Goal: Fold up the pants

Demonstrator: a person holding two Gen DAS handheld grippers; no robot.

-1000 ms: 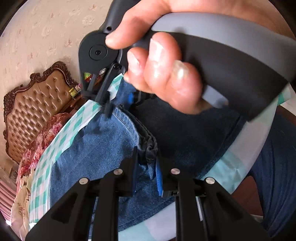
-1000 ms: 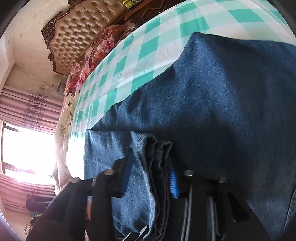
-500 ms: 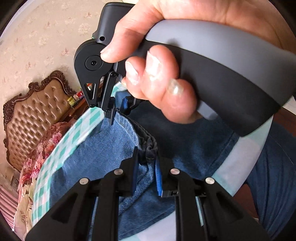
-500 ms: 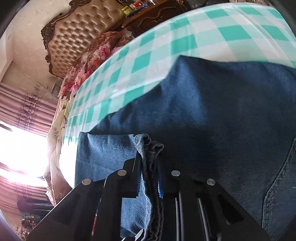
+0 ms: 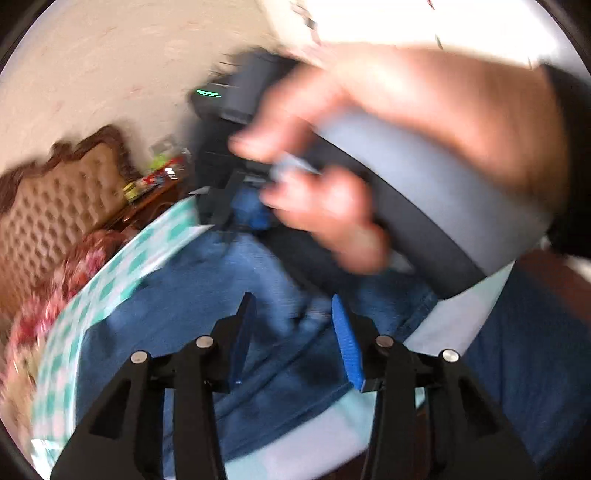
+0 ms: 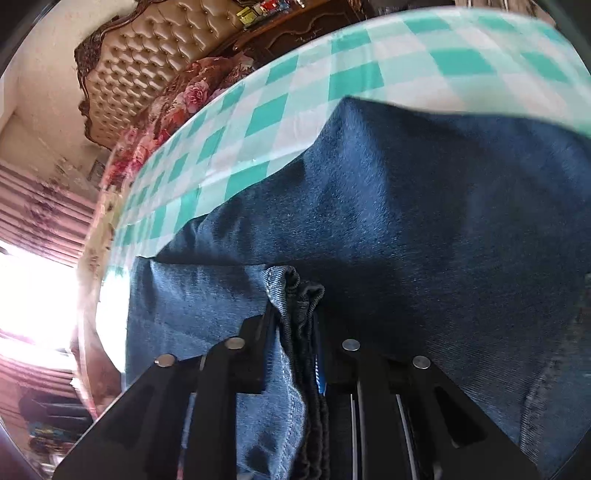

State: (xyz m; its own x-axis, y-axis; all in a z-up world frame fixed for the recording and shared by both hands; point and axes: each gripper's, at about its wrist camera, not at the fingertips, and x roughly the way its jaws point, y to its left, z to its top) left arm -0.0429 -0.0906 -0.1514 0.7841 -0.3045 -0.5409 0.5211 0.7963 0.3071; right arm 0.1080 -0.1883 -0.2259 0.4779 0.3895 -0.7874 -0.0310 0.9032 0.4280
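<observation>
Blue denim pants lie folded on a table with a teal-and-white checked cloth. My right gripper is shut on the bunched hem edge of the pants and holds it over the darker layer. In the blurred left wrist view, my left gripper is open with its blue pads apart, above the pants, with no cloth between them. The right gripper and the hand holding it fill the upper part of that view, just beyond my left gripper.
A tufted tan headboard and a floral bedspread lie beyond the table. A dark wooden cabinet with small items stands at the back. A bright window with pink curtains is at the left.
My left gripper has opened and let go of the pants hem. The right gripper still grips its hem and has moved on across the pants; the left view is blurred by motion.
</observation>
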